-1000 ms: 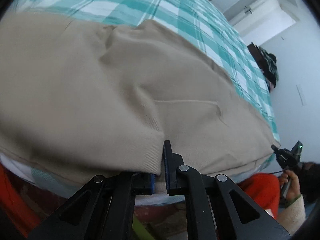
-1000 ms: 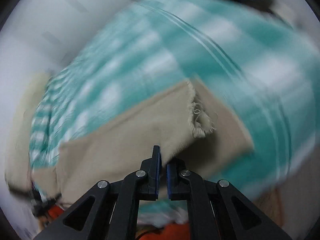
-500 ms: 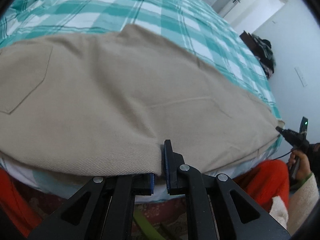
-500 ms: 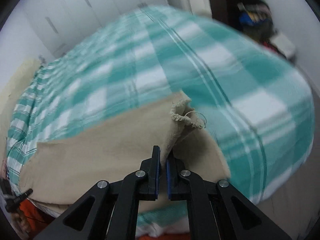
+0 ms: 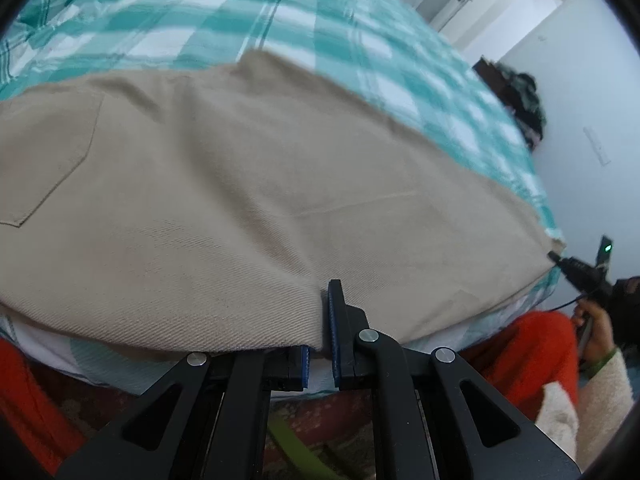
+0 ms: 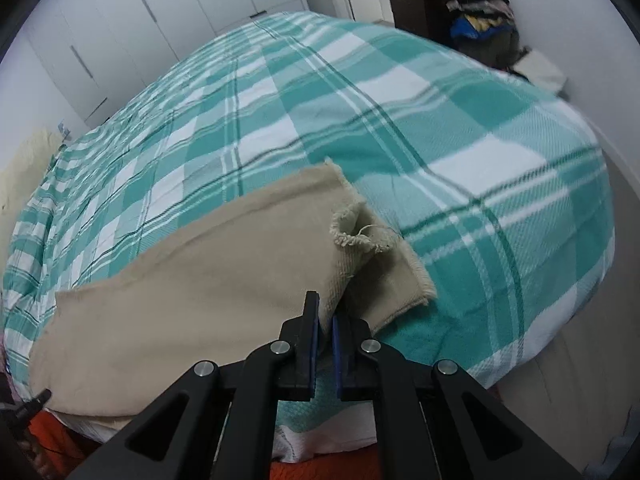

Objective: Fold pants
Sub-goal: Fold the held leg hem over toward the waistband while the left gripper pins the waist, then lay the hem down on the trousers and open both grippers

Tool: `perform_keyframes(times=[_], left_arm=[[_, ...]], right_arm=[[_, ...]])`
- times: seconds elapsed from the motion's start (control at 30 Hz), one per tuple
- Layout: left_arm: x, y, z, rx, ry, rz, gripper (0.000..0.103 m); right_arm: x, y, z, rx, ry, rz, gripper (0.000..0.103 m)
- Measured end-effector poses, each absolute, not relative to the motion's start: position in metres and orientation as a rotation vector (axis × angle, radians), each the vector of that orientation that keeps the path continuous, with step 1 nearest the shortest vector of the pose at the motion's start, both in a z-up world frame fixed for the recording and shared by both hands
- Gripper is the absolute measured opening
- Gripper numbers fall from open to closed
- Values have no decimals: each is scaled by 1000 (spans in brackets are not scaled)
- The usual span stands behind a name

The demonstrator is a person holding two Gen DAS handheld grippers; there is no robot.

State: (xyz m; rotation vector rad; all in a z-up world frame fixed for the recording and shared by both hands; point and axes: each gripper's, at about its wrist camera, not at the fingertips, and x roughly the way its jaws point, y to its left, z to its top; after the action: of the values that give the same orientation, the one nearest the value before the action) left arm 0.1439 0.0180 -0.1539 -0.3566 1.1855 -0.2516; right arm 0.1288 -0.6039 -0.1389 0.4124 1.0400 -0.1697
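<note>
A: Where are the pants lying?

B: Spread flat along the near edge of the bed, on its green and white checked cover. They are tan, and they run across the bed's width with a back pocket showing toward 1 end in the left wrist view.

A: And the left gripper?

B: It sits at the bed's near edge, closed on the pants. A fold of the tan cloth drapes over 1 finger, and the cloth edge goes down between the 2 fingers, so the pants are pinched there.

A: What about the right gripper?

B: Also closed on the pants, at the leg end, close to the bed's near corner. The cloth rises from the bed into the narrow gap between its 2 fingers. Just beyond the fingers the top layer is lifted and curled, with a frayed hem and a loose thread. A lower layer lies flat on the bed beside it.

A: Can each gripper be seen from the other camera?

B: The right one, yes: in the left wrist view it shows small at the far end of the pants, off the bed's edge, with a hand behind it and a cream sleeve. In the right wrist view only a dark tip shows at the pants' far end.
</note>
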Motion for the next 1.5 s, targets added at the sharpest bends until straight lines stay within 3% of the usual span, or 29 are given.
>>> perform_keyframes(times=[0.1,0.13,0.17,0.2,0.23,0.27,0.3,0.33,0.5,0.63,0.8,0.9,1.23,1.5], left_arm=[[146,20,-160,-382,1211,-239,10],[145,20,-158,-375,1217,-239,16],[143,21,-154,-359,1227,-237,30],[140,22,-151,-353,1235,-236,40],[134,24,-147,-351,1240,-227,61],[124,29,-140,-343,1239,-215,68],[115,32,-135,-333,1240,-207,68],[107,36,-130,-316,1244,-197,68],[97,68,-90,-275,1074,-92,69],[140,95,-93,-256,1000,-16,75],[189,127,-166,-141,1180,190,74],[178,142,-175,-169,1148,156,73],[176,139,-169,-160,1132,168,74],[176,130,-172,-103,1133,161,83]], right_arm=[[131,-604,-142,411,1054,-174,6],[131,-602,-141,395,1056,-184,7],[131,-601,-140,387,1055,-186,9],[130,-601,-138,379,1048,-190,21],[126,-602,-135,368,1039,-211,41],[123,-603,-133,371,1029,-221,52],[118,-605,-129,380,1009,-230,72],[110,-608,-124,382,981,-262,76],[88,-609,-85,299,846,-337,76],[121,-574,-73,160,875,-145,76],[180,-546,-127,80,1165,-41,76],[187,-552,-169,117,1303,-47,77],[183,-571,-164,258,1245,-27,77],[183,-569,-166,261,1240,-47,79]])
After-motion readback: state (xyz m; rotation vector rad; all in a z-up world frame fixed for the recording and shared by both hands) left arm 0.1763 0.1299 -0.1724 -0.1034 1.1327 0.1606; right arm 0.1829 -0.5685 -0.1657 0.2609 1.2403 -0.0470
